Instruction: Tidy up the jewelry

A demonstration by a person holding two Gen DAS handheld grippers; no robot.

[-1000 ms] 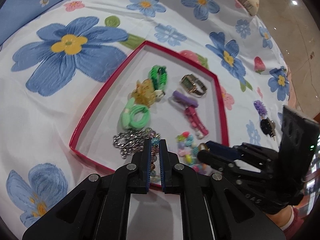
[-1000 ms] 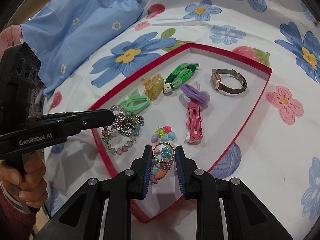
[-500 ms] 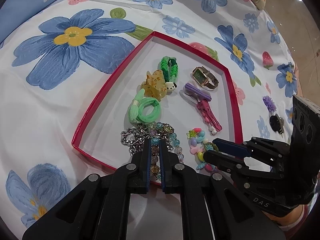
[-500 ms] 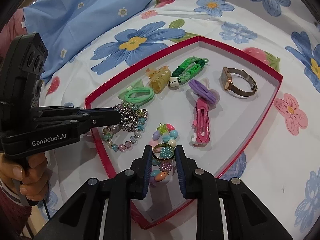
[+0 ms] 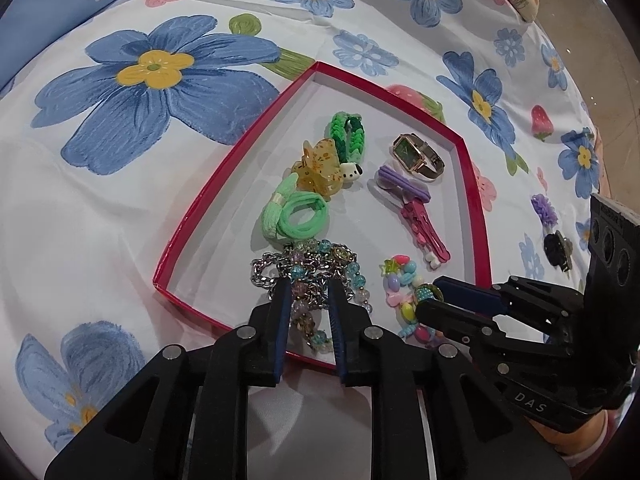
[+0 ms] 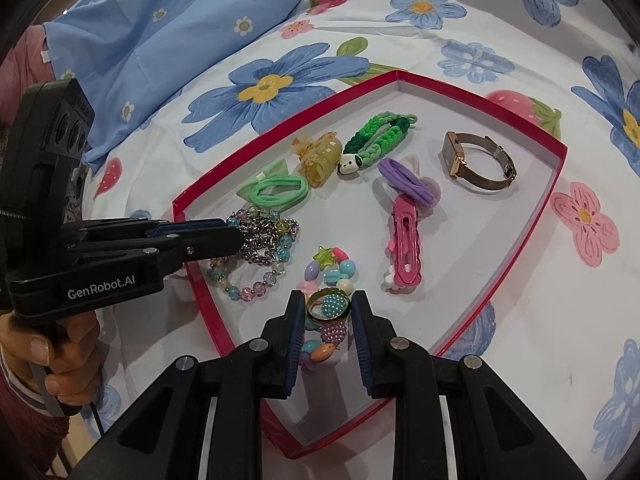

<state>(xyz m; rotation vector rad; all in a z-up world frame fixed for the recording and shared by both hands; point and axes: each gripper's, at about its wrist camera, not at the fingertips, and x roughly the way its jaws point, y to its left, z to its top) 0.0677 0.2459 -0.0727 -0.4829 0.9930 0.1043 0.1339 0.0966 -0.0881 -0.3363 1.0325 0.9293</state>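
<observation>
"GenRobot.AI" on left tool [image 6: 236,240] (right: seemingly "DAS")

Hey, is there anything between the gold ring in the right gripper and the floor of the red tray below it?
Yes. The pastel bead bracelet lies directly under the gold ring held by the right gripper, so it covers that part of the red tray.

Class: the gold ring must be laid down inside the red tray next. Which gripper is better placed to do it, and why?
Right. The right gripper already grips the gold ring above the red tray; the left gripper straddles the beaded bracelet.
</observation>
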